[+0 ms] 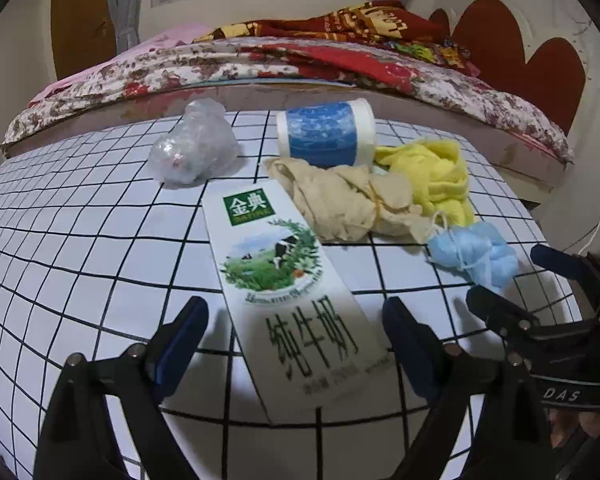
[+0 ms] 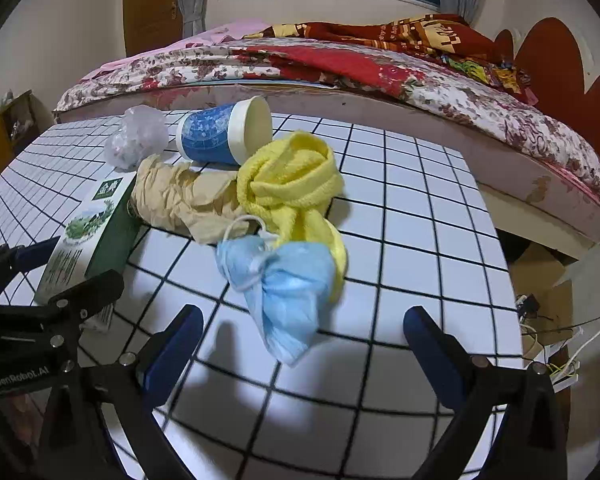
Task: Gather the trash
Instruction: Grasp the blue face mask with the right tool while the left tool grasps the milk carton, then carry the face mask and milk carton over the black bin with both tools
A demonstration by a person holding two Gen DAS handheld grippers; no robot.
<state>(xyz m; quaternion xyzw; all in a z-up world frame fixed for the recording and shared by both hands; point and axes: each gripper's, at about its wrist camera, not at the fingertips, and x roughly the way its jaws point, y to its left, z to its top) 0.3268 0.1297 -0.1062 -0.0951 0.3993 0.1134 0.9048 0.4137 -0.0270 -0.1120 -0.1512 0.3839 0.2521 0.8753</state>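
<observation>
Left wrist view: trash strewn on a grid-patterned table, both grippers over its near edge.

Far left, a crumpled clear plastic bag [image 1: 194, 148] lies on the white grid-patterned table [image 1: 80, 240]. Next, a milk carton [image 1: 288, 280] lies flat; the left gripper [image 1: 296, 320] stands wide, one finger either side of the carton's near end, pads off it. Behind it, a blue paper cup [image 1: 326, 134] lies tipped on its side, touching a crumpled brown paper [image 1: 340, 204]. Right of that, a yellow cloth [image 1: 432, 176], then a blue face mask [image 1: 474, 254] just beside it. Far right, the right gripper [image 2: 304, 328], jaws wide, nothing gripped, the mask's near end between the fingers. A bed [image 1: 260, 60] runs behind the table.
</observation>
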